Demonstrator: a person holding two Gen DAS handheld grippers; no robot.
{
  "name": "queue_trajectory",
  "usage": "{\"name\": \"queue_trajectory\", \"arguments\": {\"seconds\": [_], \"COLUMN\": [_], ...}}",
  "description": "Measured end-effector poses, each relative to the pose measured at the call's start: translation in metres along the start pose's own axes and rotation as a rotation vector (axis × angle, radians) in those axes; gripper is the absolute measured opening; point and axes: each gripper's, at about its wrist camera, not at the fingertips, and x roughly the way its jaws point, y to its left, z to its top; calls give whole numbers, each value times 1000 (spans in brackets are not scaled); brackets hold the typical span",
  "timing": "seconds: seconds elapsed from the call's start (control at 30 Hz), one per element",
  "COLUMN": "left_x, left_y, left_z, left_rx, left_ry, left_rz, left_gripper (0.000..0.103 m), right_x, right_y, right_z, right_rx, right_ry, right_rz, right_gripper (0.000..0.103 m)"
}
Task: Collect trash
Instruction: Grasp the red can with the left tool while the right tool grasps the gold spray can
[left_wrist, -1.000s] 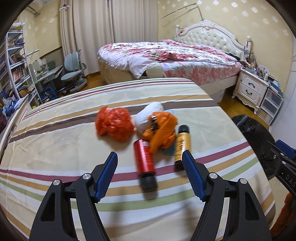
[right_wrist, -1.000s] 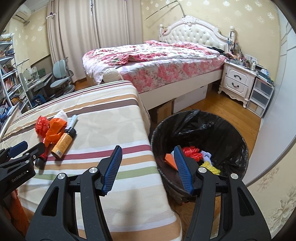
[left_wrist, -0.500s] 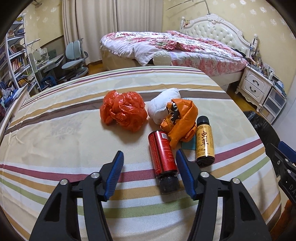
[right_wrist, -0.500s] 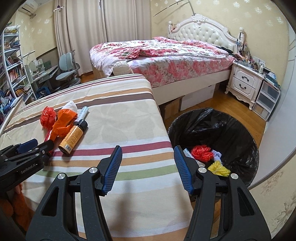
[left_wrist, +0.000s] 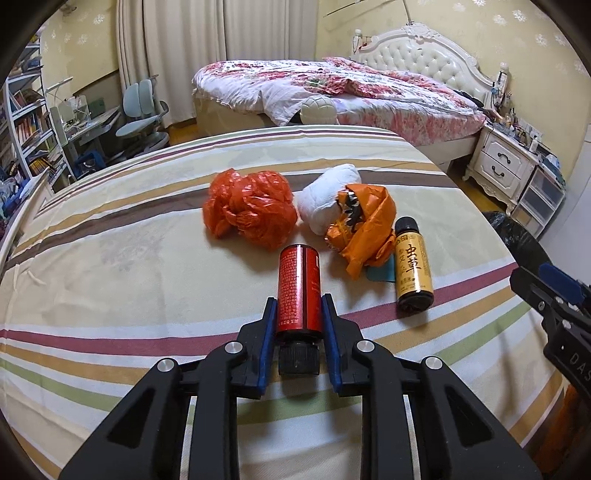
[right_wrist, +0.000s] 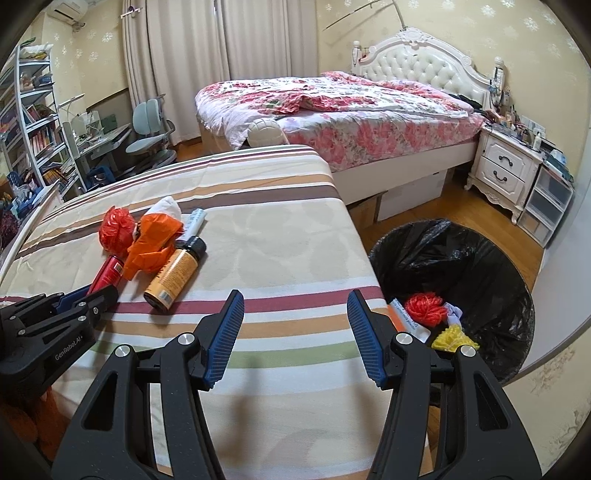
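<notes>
I am working over the striped table (left_wrist: 110, 280), which is carrying the trash still to be collected. The black-lined trash bin (right_wrist: 480, 258) is standing on the floor just beside the table's right edge, and it is already holding a red crumpled wad (right_wrist: 424, 304), a yellow one (right_wrist: 452, 338) and some paper. On the table, a crumpled red plastic bag (left_wrist: 251, 206) is lying next to a white wad (left_wrist: 325, 206), which is touching an orange wrapper (left_wrist: 365, 229). A gold-labelled bottle (left_wrist: 412, 271) is lying on its side just beside that wrapper. My right gripper (right_wrist: 295, 332) is hovering above the table's near right part with its jaws apart and nothing between them. My left gripper (left_wrist: 299, 325) has just been closing, and its blue pads are now pressing on both sides of the red can (left_wrist: 298, 291), which is lying on the table with its black cap toward me.
</notes>
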Motion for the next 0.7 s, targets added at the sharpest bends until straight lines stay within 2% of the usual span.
{"name": "queue_trajectory", "arguments": {"seconds": [0.5,0.7], "left_x": [-9,-8], "left_y": [66,89], "left_z": [-1,0], "left_rx": [-70,-106], "left_ry": [-24,-22], "left_rz": [117,142], "left_gripper": [25,25], "right_x": [19,35], "right_y": [47,69], "right_z": [23,26], "right_rx": [-36,-70], "right_ry": [26,62], "right_rz": [91,90], "right_gripper": [57,57]}}
